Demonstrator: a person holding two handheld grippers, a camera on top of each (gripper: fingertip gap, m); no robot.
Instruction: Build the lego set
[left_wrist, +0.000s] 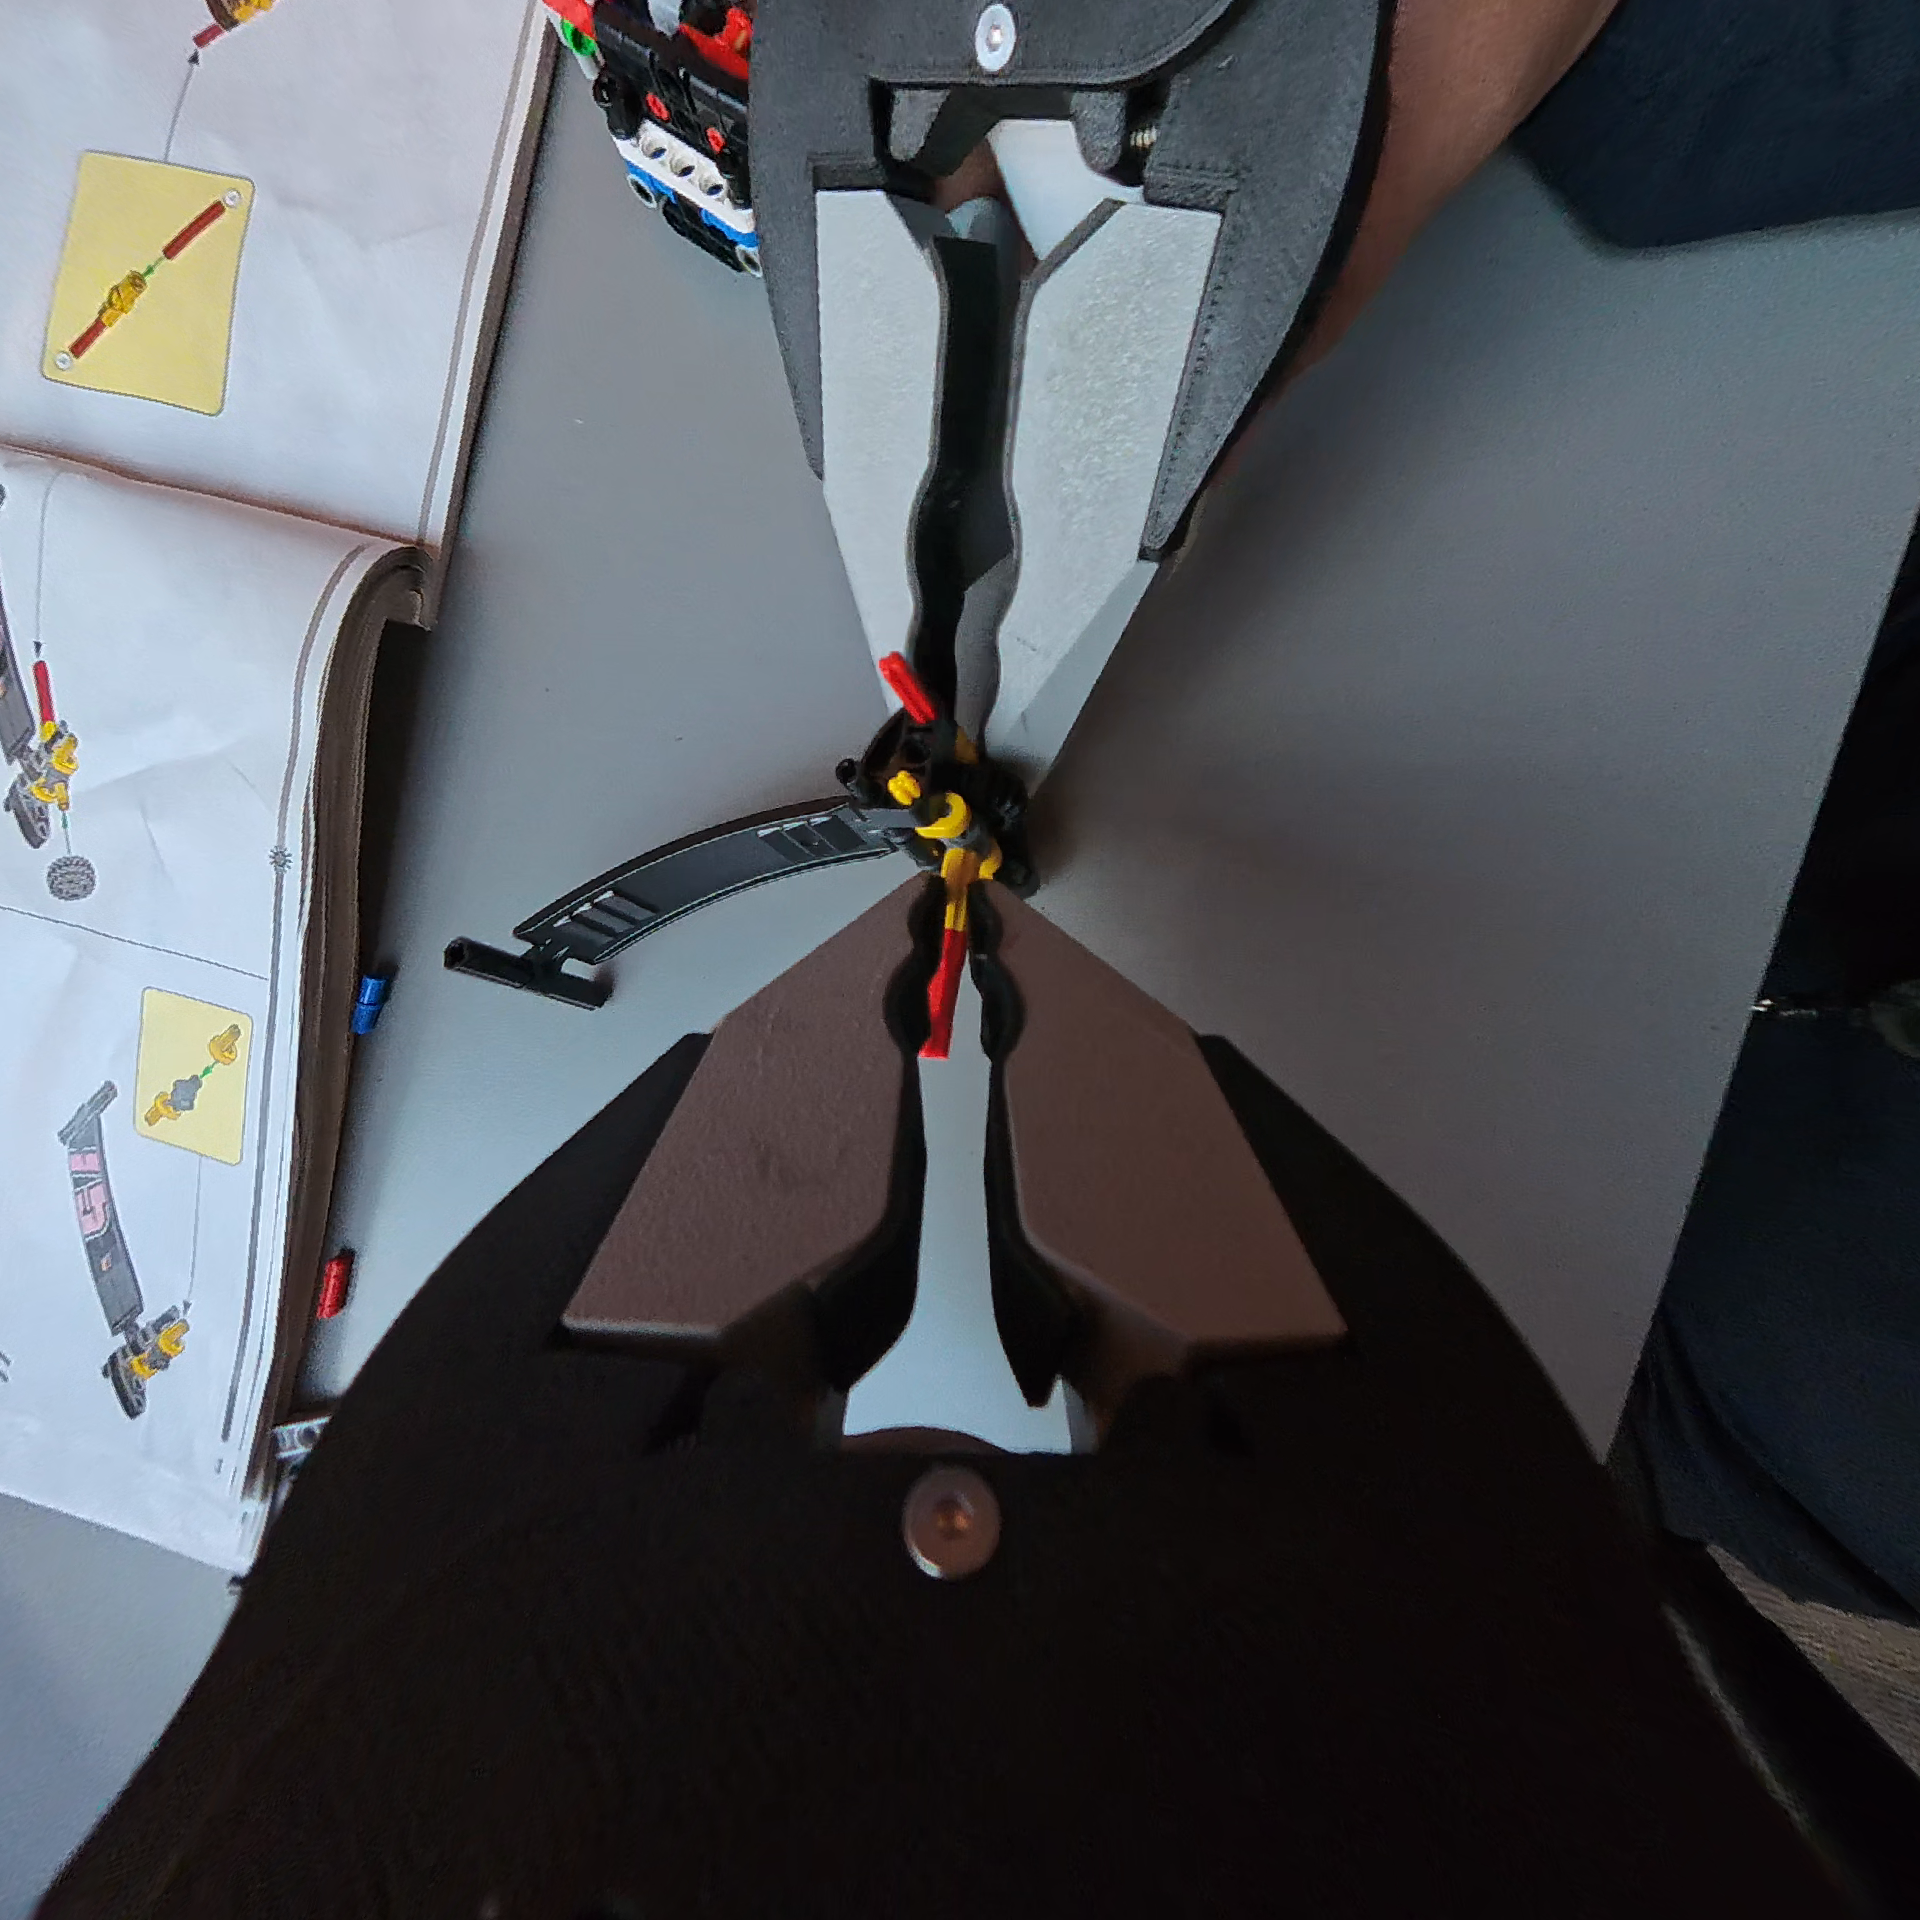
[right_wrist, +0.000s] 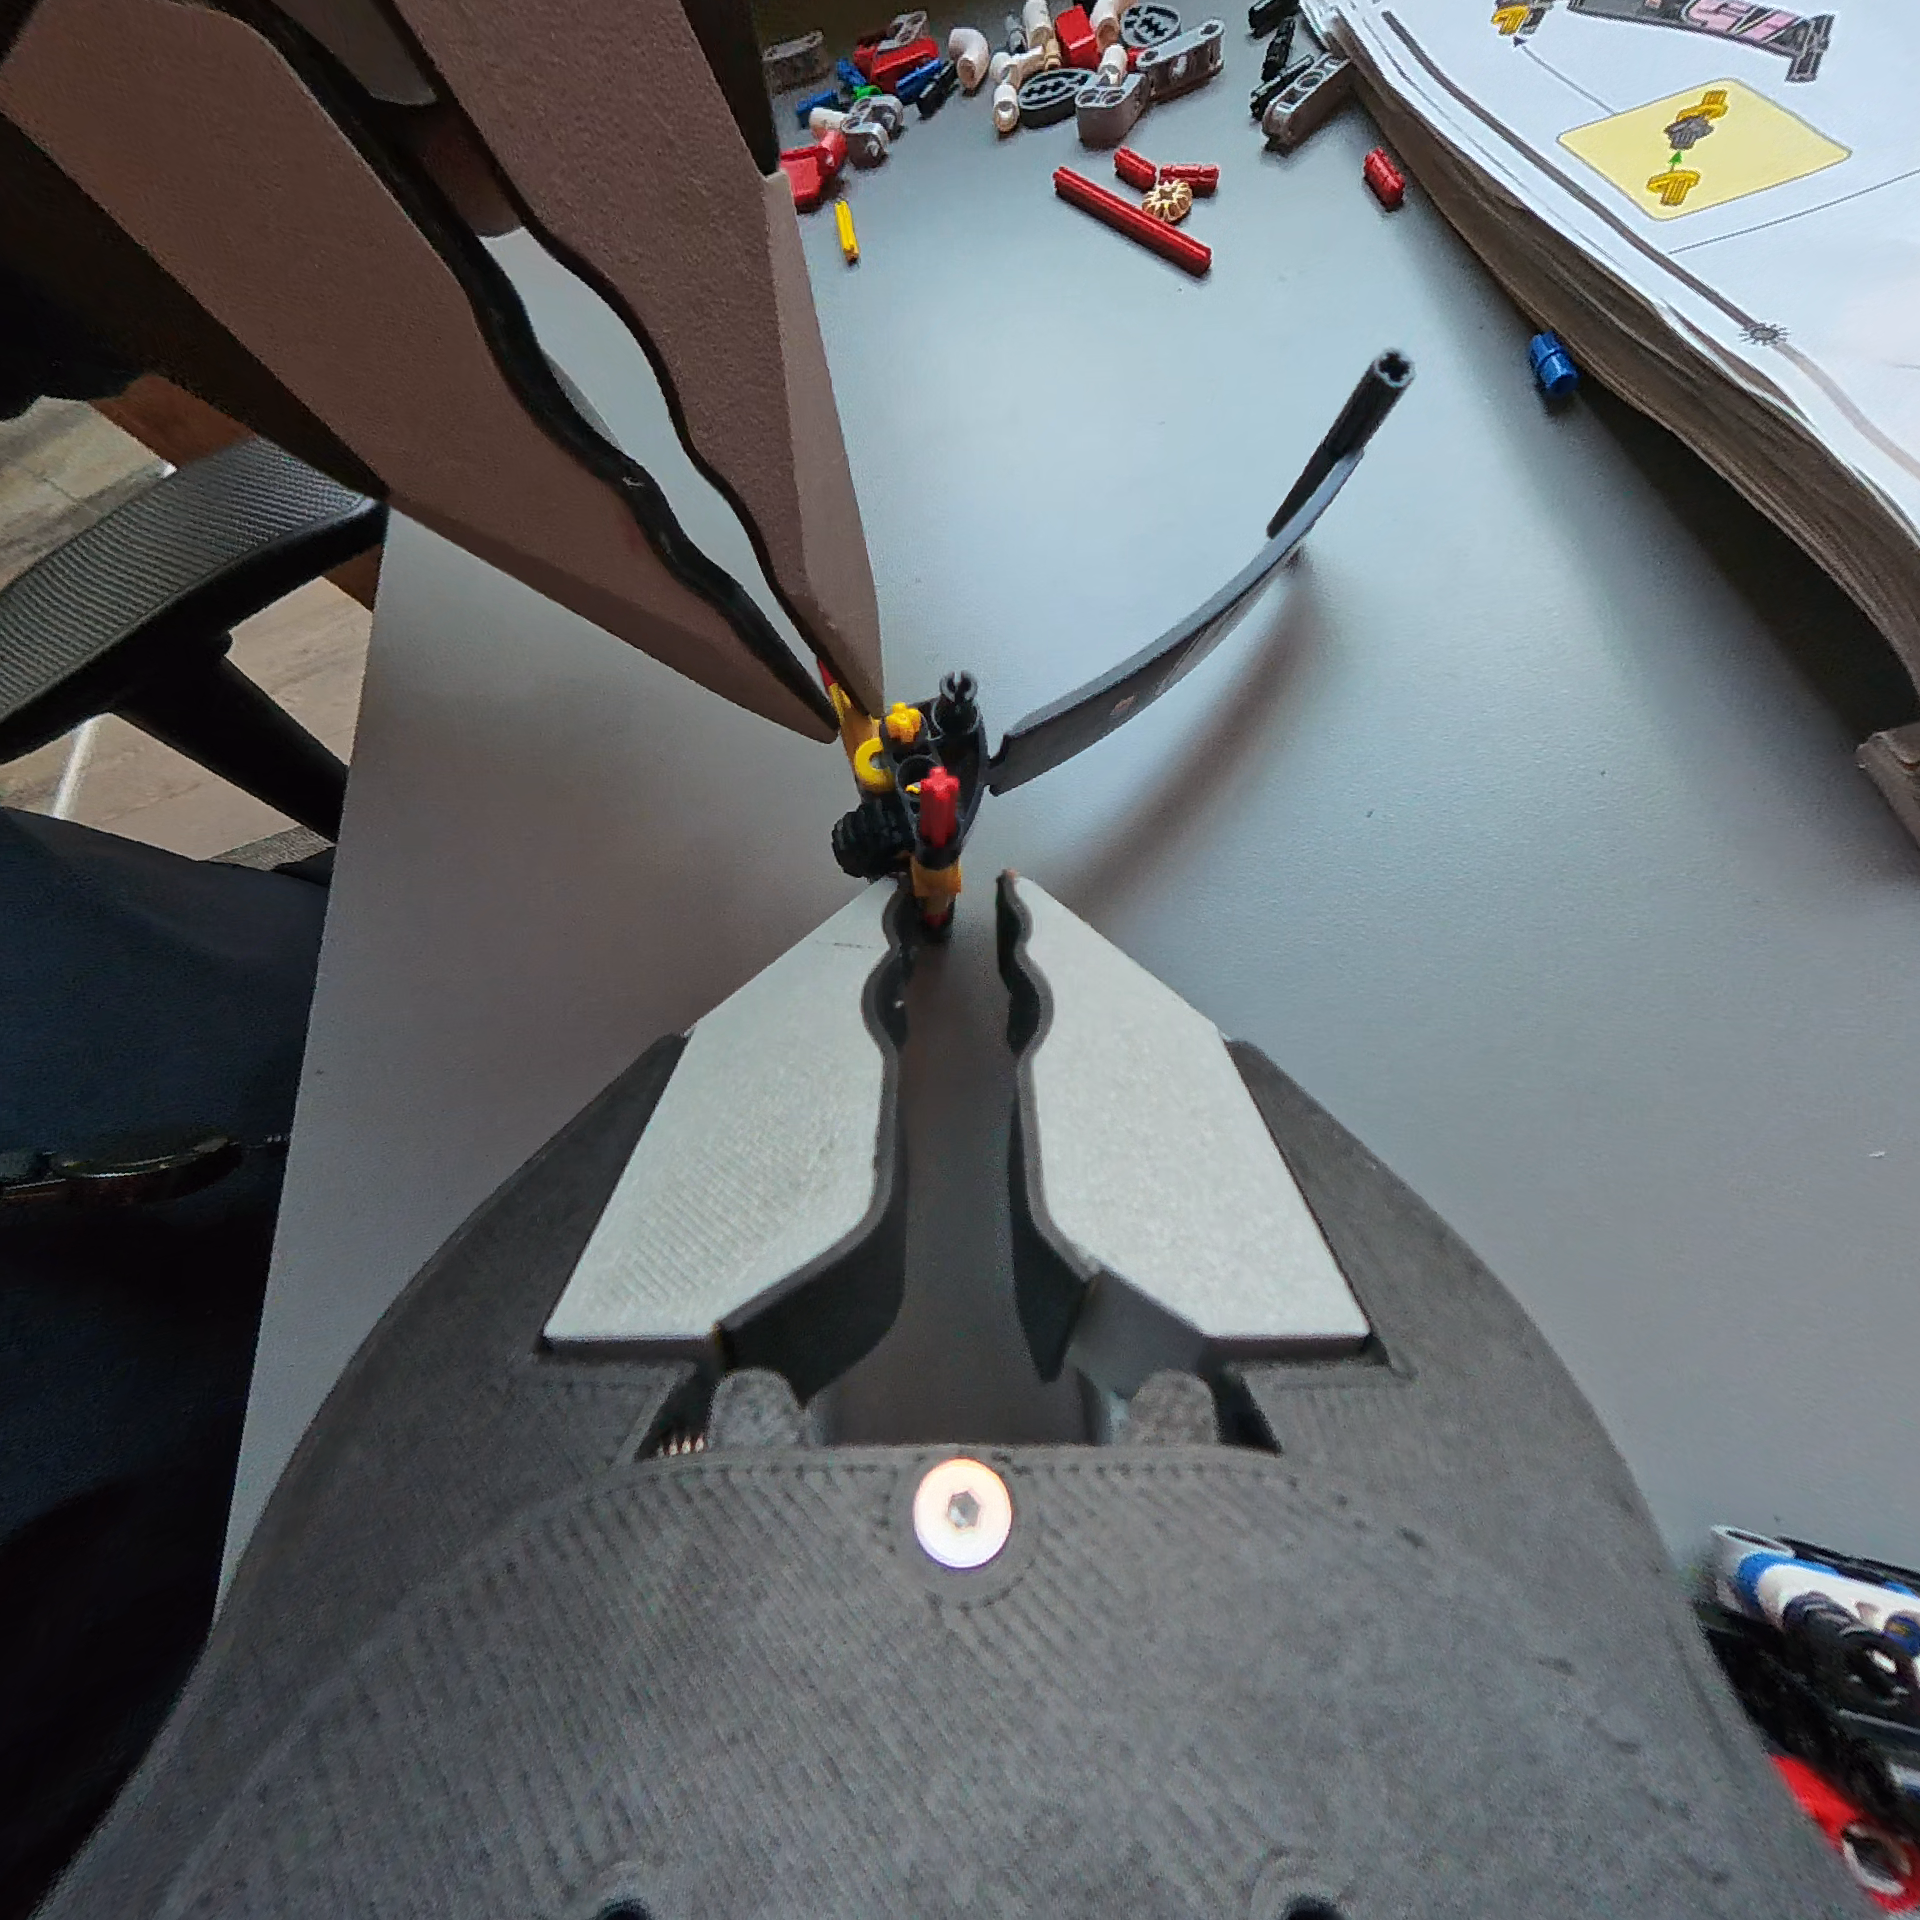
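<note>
My left gripper (left_wrist: 951, 977) clenched on red axle (left_wrist: 943, 987) of small brick assembly (left_wrist: 935, 821) above grey table (left_wrist: 1455, 727) | my right gripper (right_wrist: 951, 904) opposite, tip-to-tip, jaws parted, loose around its other end.

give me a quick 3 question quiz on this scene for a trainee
1. True or false: the left gripper has its fingers closed on a red axle that sticks out of the small assembly.
2. Multiple choice: the long curved black panel on that assembly points toward: A) the open instruction booklet; B) the chair; C) straight up.
3. Fill in: in the right wrist view, the loose pile of small building parts lies at the ____ of the grey table, beyond both grippers.

Key:
1. True.
2. A; its far end nears the booklet and a small blue connector.
3. Far side.
</note>
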